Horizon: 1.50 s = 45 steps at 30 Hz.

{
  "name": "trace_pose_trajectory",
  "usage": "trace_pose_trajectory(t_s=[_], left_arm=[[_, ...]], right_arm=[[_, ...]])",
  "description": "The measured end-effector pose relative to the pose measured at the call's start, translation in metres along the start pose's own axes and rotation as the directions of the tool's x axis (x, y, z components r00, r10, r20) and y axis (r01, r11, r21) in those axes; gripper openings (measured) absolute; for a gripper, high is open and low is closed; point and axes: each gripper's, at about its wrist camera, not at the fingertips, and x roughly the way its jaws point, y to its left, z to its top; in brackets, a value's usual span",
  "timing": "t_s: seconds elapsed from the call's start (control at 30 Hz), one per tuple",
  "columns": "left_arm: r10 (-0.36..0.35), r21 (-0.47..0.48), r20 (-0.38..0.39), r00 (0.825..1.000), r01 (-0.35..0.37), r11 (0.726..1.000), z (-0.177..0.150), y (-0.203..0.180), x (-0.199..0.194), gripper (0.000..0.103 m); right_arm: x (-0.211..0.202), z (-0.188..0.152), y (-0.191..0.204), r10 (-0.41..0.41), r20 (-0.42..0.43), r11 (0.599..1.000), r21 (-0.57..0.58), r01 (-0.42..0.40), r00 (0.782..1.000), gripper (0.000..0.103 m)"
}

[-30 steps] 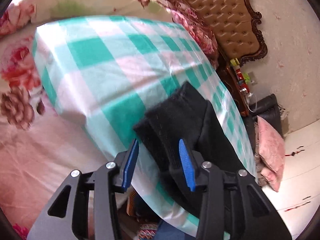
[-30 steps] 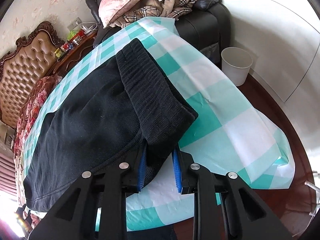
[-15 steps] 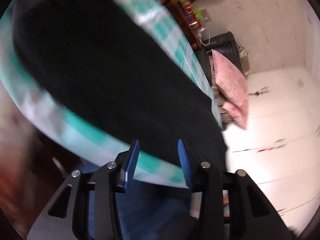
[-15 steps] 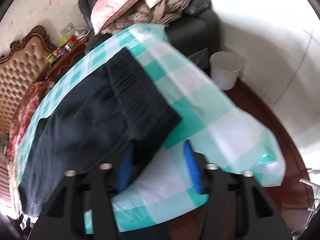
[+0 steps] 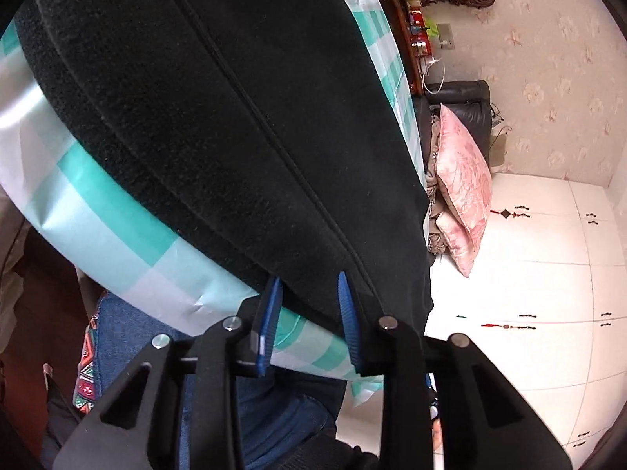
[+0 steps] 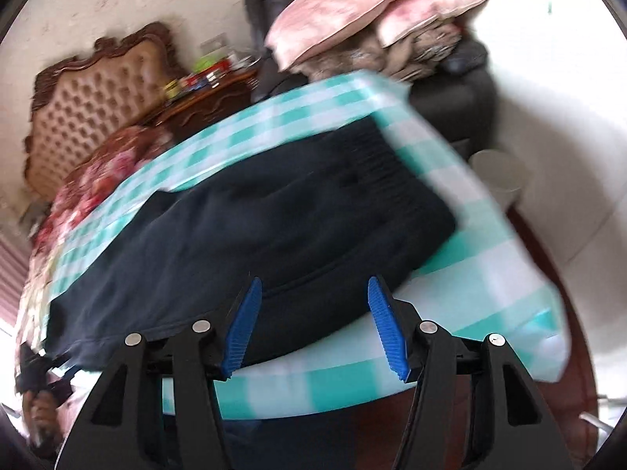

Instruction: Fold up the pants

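Note:
Black pants [image 5: 235,109] lie folded on a table covered by a green-and-white checked cloth [image 5: 109,231]. In the left wrist view my left gripper [image 5: 309,286] is open, its blue pads straddling the near edge of the pants above the table's rim. In the right wrist view the pants [image 6: 254,227] lie along the cloth [image 6: 490,274] with the ribbed cuff end at the right. My right gripper [image 6: 311,286] is open wide and empty, just in front of the pants' near edge. This view is blurred by motion.
A dark sofa [image 6: 450,78] piled with pink pillows [image 6: 372,4] stands beyond the table. A tufted headboard [image 6: 98,94] and a floral bed sit at the left. A white bin [image 6: 497,172] stands on the floor at the right. The person's legs [image 5: 129,337] are under the table edge.
My right gripper has opened, let go of the pants' cuff end and drawn back. My left gripper has swung over from the bare cloth to the near edge of the pants.

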Motion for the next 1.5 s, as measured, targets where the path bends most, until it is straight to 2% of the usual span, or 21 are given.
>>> trace_pose_trajectory(t_s=[0.03,0.07,0.3,0.57,0.7,0.73,0.77,0.8,0.87,0.9,0.93,1.0,1.03,1.1,1.17,1.23,1.3,1.37,1.4,1.43,1.5], left_arm=[[0.01,0.002,0.003,1.0,-0.01,1.0,0.0,0.0,0.002,0.009],[0.02,0.003,0.005,1.0,-0.02,1.0,0.001,0.0,0.003,0.006],[0.036,0.103,0.066,0.997,-0.042,0.994,-0.015,-0.031,-0.028,0.005],[0.097,0.027,0.031,0.995,-0.098,0.995,-0.017,0.004,-0.012,0.004],[0.113,0.075,-0.008,0.994,-0.112,0.991,-0.017,0.002,-0.008,0.017],[0.097,0.119,-0.031,0.995,-0.093,0.989,-0.02,-0.005,-0.01,0.025],[0.09,0.176,-0.037,0.995,-0.082,0.981,-0.025,-0.015,-0.012,0.026],[0.098,0.244,-0.029,0.995,-0.088,0.966,-0.03,-0.026,-0.015,0.028],[0.131,0.412,0.041,0.991,-0.136,0.901,-0.041,-0.055,-0.025,0.036],[0.143,0.477,0.098,0.985,-0.173,0.861,-0.045,-0.068,-0.028,0.05],[0.158,0.515,0.172,0.972,-0.226,0.827,-0.048,-0.079,-0.028,0.068],[0.18,0.568,0.314,0.932,-0.336,0.752,-0.053,-0.094,-0.02,0.081],[0.19,0.599,0.347,0.919,-0.373,0.709,-0.056,-0.099,-0.013,0.081],[0.233,0.663,0.413,0.88,-0.467,0.585,-0.064,-0.105,0.008,0.081],[0.278,0.676,0.448,0.85,-0.525,0.517,-0.066,-0.109,0.025,0.081],[0.33,0.652,0.485,0.81,-0.587,0.48,-0.062,-0.109,0.036,0.08],[0.356,0.646,0.494,0.793,-0.609,0.46,-0.057,-0.108,0.042,0.075],[0.375,0.632,0.51,0.774,-0.633,0.447,-0.046,-0.111,0.047,0.054],[0.376,0.632,0.504,0.778,-0.629,0.453,-0.043,-0.114,0.051,0.039],[0.365,0.636,0.492,0.79,-0.613,0.469,-0.036,-0.12,0.055,0.036],[0.343,0.636,0.51,0.789,-0.614,0.467,-0.025,-0.134,0.064,0.032]], right_arm=[[0.008,-0.002,0.006,0.022,-0.022,1.0,-0.003,-0.022,1.0,0.056],[0.018,-0.005,0.013,0.048,-0.046,0.999,-0.018,-0.049,0.998,0.056],[0.048,-0.019,0.028,-0.017,-0.118,0.998,-0.06,0.01,0.993,0.055],[0.054,-0.025,0.024,-0.04,-0.145,0.997,-0.075,0.029,0.989,0.055],[0.057,-0.028,0.029,-0.075,-0.154,0.99,-0.129,0.056,0.985,0.057],[0.057,-0.028,0.031,-0.083,-0.155,0.988,-0.143,0.06,0.984,0.056],[0.053,-0.027,0.033,-0.086,-0.157,0.986,-0.157,0.061,0.984,0.056],[0.048,-0.025,0.034,-0.081,-0.142,0.985,-0.165,0.057,0.987,0.056],[0.034,-0.02,0.038,-0.064,-0.083,0.981,-0.188,0.047,0.994,0.058],[0.026,-0.017,0.04,-0.057,-0.034,0.977,-0.206,0.048,0.998,0.066],[0.022,-0.014,0.041,-0.061,0.01,0.974,-0.217,0.062,0.998,0.076],[0.028,-0.009,0.035,-0.114,0.054,0.969,-0.216,0.123,0.992,0.077],[0.037,-0.008,0.028,-0.176,0.048,0.96,-0.211,0.182,0.983,0.076],[0.057,-0.012,0.009,-0.265,-0.016,0.946,-0.198,0.256,0.964,0.07],[0.061,-0.017,0.0,-0.232,-0.039,0.958,-0.181,0.222,0.972,0.07],[0.053,-0.014,0.001,-0.22,-0.039,0.958,-0.195,0.209,0.975,0.07],[0.035,0.002,0.003,-0.143,0.005,0.976,-0.164,0.142,0.99,0.071],[0.021,0.03,0.007,-0.121,0.078,0.979,-0.155,0.131,0.99,0.071],[0.019,0.044,0.009,-0.129,0.108,0.976,-0.162,0.146,0.986,0.072],[0.02,0.061,0.012,-0.132,0.14,0.974,-0.167,0.155,0.981,0.072],[0.029,0.092,0.016,-0.127,0.184,0.972,-0.174,0.16,0.975,0.072]])
